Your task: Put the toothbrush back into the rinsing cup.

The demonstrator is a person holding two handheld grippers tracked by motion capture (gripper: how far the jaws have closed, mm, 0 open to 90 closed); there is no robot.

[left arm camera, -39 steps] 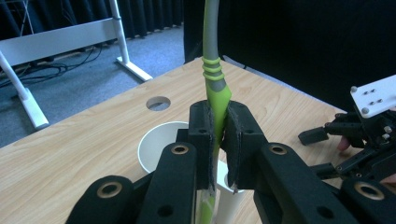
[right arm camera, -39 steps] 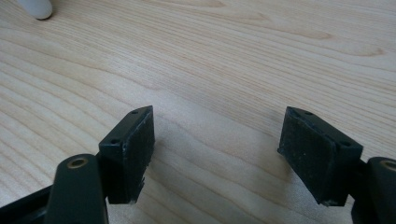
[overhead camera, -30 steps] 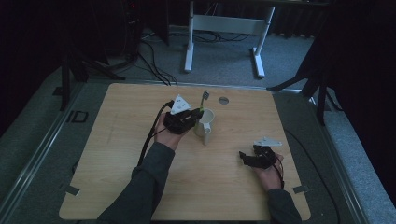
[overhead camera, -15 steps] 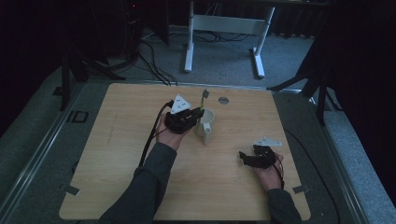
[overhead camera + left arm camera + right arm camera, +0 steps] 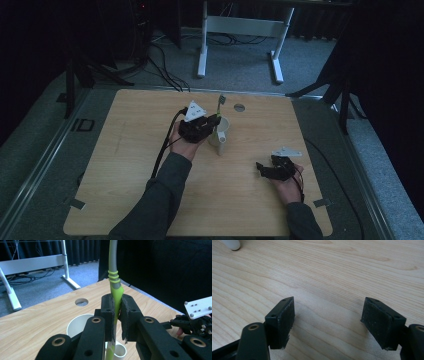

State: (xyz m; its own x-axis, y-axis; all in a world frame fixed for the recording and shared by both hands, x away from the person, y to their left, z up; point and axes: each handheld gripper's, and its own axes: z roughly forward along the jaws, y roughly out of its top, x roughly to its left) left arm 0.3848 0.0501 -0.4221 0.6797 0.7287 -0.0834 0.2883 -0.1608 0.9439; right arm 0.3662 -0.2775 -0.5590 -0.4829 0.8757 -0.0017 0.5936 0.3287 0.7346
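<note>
Over the mug (image 5: 220, 134), left gripper (image 5: 117, 315) clamps toothbrush (image 5: 113, 277)

Bare table (image 5: 130, 165) lies open everywhere; only the white mug (image 5: 221, 136) stands mid-table.

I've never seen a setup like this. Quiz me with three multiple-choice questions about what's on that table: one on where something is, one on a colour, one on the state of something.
1. Where is the lower end of the toothbrush?
A. Flat on the table
B. Inside the white cup
C. On the floor

2. What colour is the toothbrush's handle?
A. Green and grey
B. Red
C. Blue

3. How do the jaws of the right claw stand?
A. Clamped on the cup
B. Shut on nothing
C. Wide apart with nothing between them

Answers:
1 B: the left gripper view shows the handle running down into the cup, held by the left claw.
2 A: bright green below, grey above.
3 C: the right gripper view shows bare wooden table between the pads.
</note>
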